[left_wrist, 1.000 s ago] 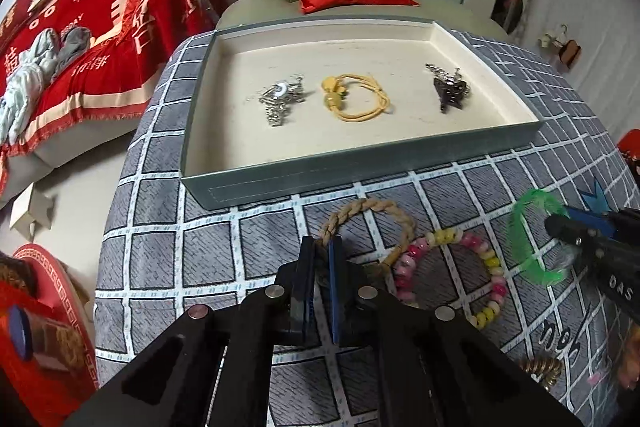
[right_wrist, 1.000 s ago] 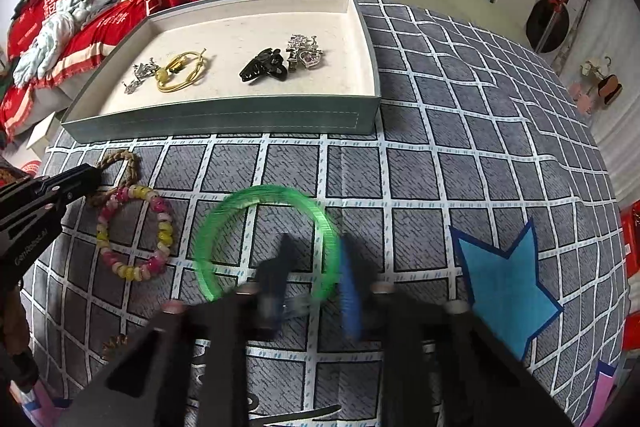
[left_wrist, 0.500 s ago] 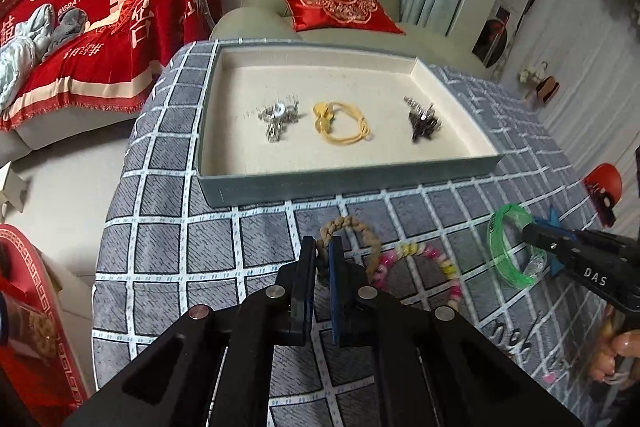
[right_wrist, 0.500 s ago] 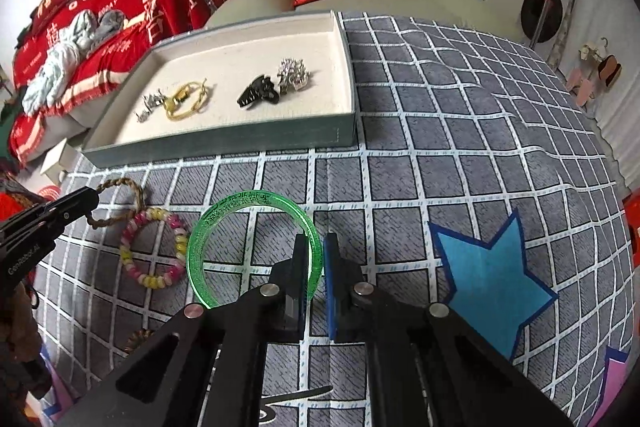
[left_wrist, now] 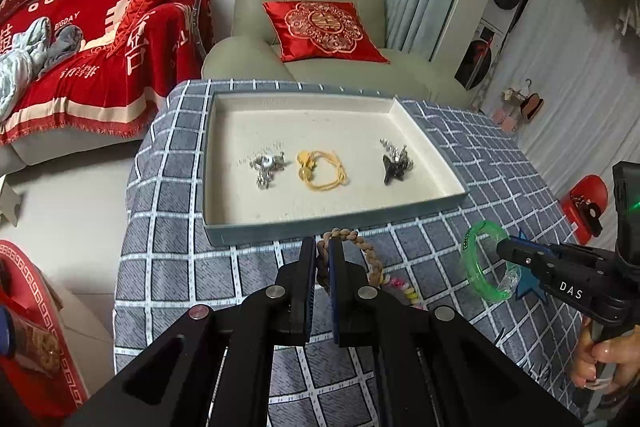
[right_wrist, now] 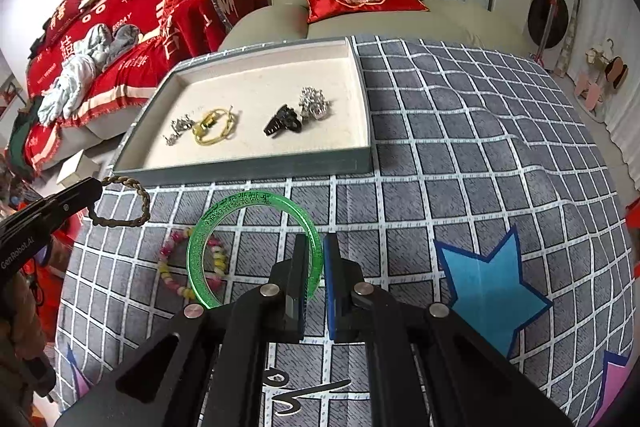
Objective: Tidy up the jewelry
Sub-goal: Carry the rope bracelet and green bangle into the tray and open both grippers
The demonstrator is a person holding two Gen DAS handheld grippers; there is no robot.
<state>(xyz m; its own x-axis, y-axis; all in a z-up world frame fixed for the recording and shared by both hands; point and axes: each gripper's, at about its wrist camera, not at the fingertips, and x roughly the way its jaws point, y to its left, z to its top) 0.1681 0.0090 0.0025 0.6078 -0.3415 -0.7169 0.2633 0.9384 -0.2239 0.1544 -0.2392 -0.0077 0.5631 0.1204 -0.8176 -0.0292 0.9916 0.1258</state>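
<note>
Left wrist view: left tool (left_wrist: pixel 323 263) was clamped on the braided bracelet (left_wrist: pixel 362 253), pinched at one spot of the loop, the rest draping to the right of the fingers, above the checked worktop (left_wrist: pixel 168 267) and just in front of the tray (left_wrist: pixel 336 227). The tray held a silver piece (left_wrist: pixel 266 165), a yellow cord bracelet (left_wrist: pixel 322 171) and a dark clip (left_wrist: pixel 394 167) in a row. Right tool (left_wrist: pixel 506 251) came in from the right edge, gripping the green bangle (left_wrist: pixel 476 267), which stood nearly edge-on here.

Right wrist view: right tool (right_wrist: pixel 316 255) was closed on the bangle's (right_wrist: pixel 256 201) right rim; the ring spread out to the left, its open face tilted toward the camera and no real long axis, being round. The braided bracelet (right_wrist: pixel 124 203) hung from the left tool (right_wrist: pixel 94 191) as a limp loop, stretched roughly left-right. A beaded bracelet (right_wrist: pixel 188 267) lay on the worktop beneath the bangle.

Likely step: carrying both pieces to the tray. To do it well, keep both grips firm, clear the tray's near wall, and set each down in bare lining, probably in front of the row or at the ends, without landing on pieces already there. Lower the braid until it rests before letting go.
</note>
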